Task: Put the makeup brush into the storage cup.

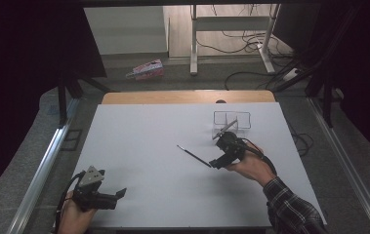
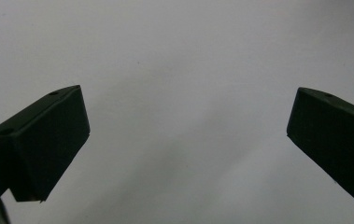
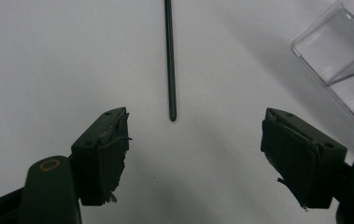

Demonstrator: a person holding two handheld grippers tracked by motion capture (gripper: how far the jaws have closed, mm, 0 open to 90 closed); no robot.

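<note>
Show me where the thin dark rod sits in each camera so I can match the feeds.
High view: the thin dark rod lies slantwise at table centre, just left of the right tool.
Left gripper view: bare white table between the open jaws.
Right gripper view: rod runs down from the top edge, ending ahead of the open jaws.
Shared landmark: clear plastic organizer.

The thin dark rod [image 3: 169,60] runs off the right gripper view's top edge, and the clear box [image 3: 340,56] is cropped at its right.
</note>
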